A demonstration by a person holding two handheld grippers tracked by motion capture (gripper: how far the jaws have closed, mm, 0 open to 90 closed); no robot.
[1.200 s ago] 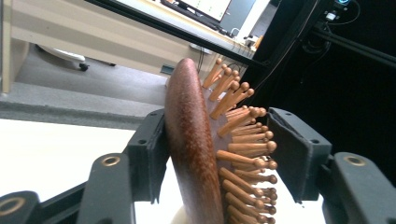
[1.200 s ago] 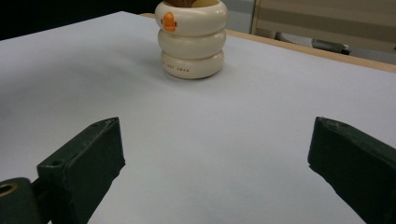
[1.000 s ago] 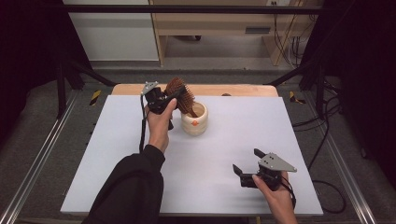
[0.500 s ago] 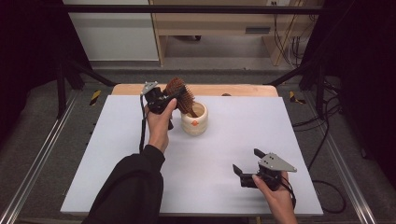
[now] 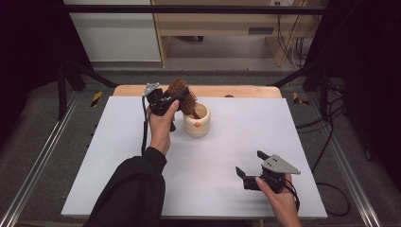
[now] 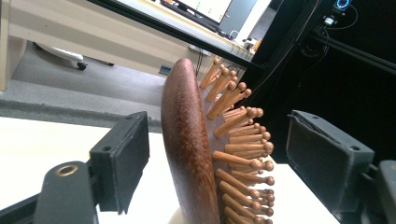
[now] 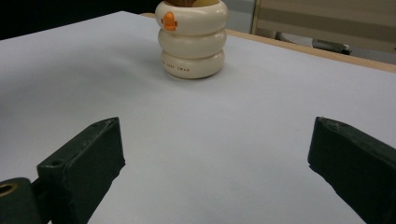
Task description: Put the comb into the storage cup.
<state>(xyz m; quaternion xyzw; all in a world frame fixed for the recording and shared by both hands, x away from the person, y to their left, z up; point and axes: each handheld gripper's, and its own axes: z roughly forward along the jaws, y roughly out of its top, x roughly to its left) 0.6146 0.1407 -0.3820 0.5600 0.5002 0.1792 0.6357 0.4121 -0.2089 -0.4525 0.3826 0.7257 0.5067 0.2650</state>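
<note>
We hold the left gripper [image 5: 166,100] at the far side of the table [image 5: 118,156], its 2 jaws spread wide on either side of the head of the wooden hairbrush [image 6: 196,154]. In the left gripper view the jaws stand clear of the brush on both flanks, so we judge the gripper released around the head rather than clamped on it. The brush stands with its handle end down in the cream ribbed cup [image 5: 197,121], which rests on the table near its far edge, and the cup rim appears to prop the brush up. Its long axis runs steeply upward out of the cup and leans away from the vertical toward the left gripper, head uppermost. In the left gripper view the smooth dark back faces 1 jaw and the rounded wooden pins face the other, so a closing stroke would bear on the back and the pin tips; we judge that this placement suits either taking the brush out or letting it go in the cup. The right gripper [image 5: 255,171] rests low near the table's near right corner, well apart from the cup, with its jaws wide apart and nothing between them, pointed toward the cup [image 7: 191,39].
</note>
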